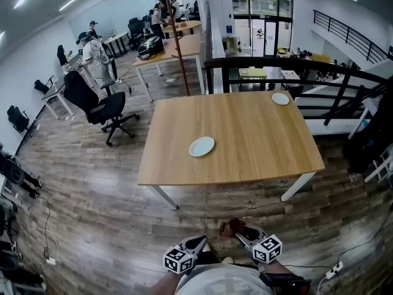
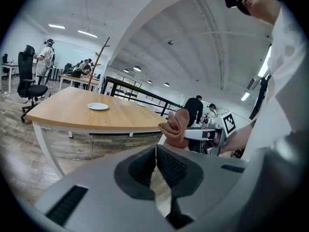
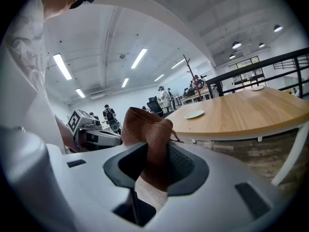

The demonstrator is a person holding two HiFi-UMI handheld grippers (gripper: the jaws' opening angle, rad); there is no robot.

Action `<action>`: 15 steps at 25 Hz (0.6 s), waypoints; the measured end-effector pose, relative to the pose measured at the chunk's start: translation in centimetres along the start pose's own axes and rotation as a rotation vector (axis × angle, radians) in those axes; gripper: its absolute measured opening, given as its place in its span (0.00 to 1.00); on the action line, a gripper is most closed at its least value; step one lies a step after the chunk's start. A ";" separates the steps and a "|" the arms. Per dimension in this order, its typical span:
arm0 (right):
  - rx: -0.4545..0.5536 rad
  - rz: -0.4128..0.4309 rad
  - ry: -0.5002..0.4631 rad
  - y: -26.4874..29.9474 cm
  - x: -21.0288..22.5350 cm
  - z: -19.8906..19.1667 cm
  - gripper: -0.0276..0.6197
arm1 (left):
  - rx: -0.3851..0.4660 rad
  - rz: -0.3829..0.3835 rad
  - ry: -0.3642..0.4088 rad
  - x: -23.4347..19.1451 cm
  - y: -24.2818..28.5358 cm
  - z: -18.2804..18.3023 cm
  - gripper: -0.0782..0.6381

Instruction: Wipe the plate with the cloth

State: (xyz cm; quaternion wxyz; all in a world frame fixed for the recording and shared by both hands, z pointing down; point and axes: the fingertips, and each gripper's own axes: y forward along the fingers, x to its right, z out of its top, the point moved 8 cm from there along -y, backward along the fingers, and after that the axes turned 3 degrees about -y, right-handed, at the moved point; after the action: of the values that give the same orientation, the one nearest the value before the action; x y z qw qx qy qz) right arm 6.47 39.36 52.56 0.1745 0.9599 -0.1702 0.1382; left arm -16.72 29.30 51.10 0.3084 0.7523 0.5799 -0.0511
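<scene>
A white plate lies near the front left of a wooden table; it also shows in the left gripper view and the right gripper view. My right gripper is shut on a brown cloth, held low in front of my body, well short of the table. My left gripper sits beside it, shut with nothing between its pads. From the left gripper view the cloth sticks up out of the right gripper.
A second white plate sits at the table's far right corner. A black office chair stands left of the table and a black railing runs behind it. Wood floor lies between me and the table. People stand at desks far back.
</scene>
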 end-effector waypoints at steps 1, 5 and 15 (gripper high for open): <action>0.003 0.004 -0.007 0.3 0.2 0.5 0.23 | 0.001 0.003 0.001 -0.4 0.2 0.4 0.13; 0.004 0.001 -0.014 1.5 1.2 1.5 0.23 | -0.011 -0.002 -0.006 -1.8 1.5 1.4 0.13; -0.034 -0.063 0.002 5.0 5.4 4.1 0.23 | -0.039 -0.079 -0.003 -6.6 7.0 5.3 0.13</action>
State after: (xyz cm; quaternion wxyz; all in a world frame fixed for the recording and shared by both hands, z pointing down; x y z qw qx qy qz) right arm 10.32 31.87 52.10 0.1951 0.9616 -0.1421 0.1308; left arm -10.98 20.01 52.52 0.3217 0.7227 0.6095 -0.0528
